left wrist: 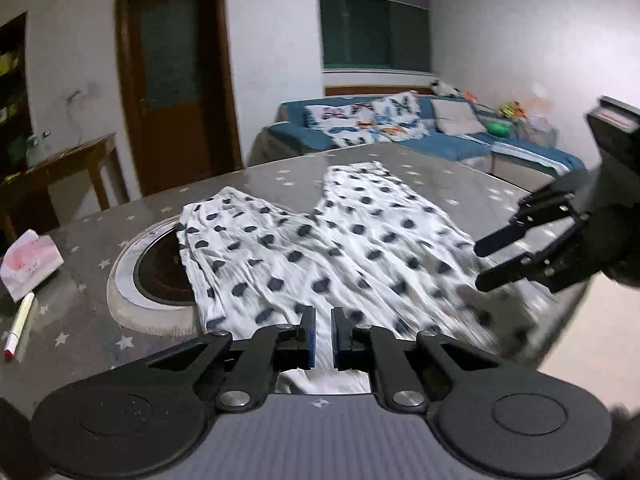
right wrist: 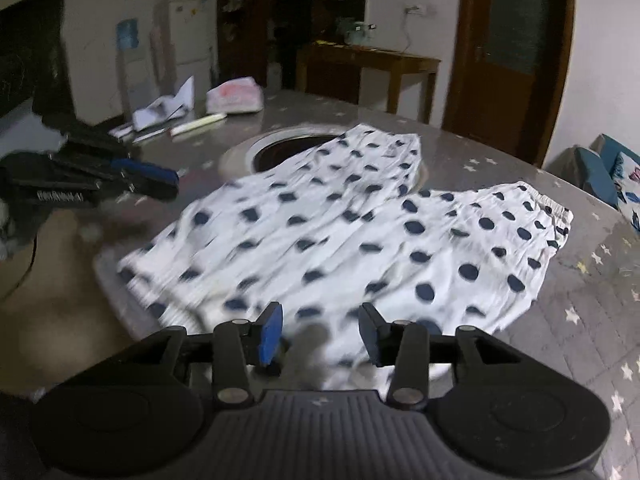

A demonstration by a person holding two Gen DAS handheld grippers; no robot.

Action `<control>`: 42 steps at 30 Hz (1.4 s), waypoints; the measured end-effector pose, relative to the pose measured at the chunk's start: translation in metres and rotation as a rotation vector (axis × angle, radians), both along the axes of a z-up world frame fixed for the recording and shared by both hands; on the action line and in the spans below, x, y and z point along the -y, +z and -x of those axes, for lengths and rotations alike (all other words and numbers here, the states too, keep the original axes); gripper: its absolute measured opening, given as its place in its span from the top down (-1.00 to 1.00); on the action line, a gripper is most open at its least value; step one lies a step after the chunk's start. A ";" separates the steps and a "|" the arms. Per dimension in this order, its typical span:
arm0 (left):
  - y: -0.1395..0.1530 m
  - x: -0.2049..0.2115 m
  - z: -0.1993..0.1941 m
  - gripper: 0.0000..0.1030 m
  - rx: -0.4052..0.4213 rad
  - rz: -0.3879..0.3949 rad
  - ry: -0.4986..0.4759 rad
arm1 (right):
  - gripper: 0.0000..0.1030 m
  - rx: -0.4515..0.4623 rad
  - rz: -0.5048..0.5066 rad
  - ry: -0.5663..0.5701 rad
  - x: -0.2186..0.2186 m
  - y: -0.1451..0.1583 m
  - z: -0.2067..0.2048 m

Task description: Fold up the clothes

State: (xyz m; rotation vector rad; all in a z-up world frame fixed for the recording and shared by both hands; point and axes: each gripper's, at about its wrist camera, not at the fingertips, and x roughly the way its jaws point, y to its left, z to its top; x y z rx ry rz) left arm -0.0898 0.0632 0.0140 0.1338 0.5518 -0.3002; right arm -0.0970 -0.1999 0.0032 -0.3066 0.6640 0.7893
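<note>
Lying spread across the desk (left wrist: 460, 184), the polka-dot trousers (left wrist: 320, 248) have both legs fanned apart and pointing away from the round burner recess (left wrist: 156, 268), which one leg partly covers. The left tongs (left wrist: 322, 336) sit at the trousers' near edge, their blue pads almost together with white cloth showing in the narrow gap; whether they truly pinch it I cannot tell. The right tongs (right wrist: 320, 332) hover over the same near edge with jaws clearly apart, holding nothing. The fabric looks thin, light and limp, crinkled all over, so I judge it will sag and slide on the glossy top rather than keep a crease; the elasticated cuffs and the thicker near hem seem the surest places to take hold. Beside the burner recess lie a pink tissue pack (left wrist: 30, 260) and a marker (left wrist: 18, 326). No containers are in sight, unless the recess counts, and it looks empty where the cloth leaves it bare.
</note>
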 end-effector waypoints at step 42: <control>-0.046 -0.002 -0.190 0.83 -0.167 -0.050 0.193 | 0.01 -0.043 0.031 -0.271 0.022 -0.046 -0.163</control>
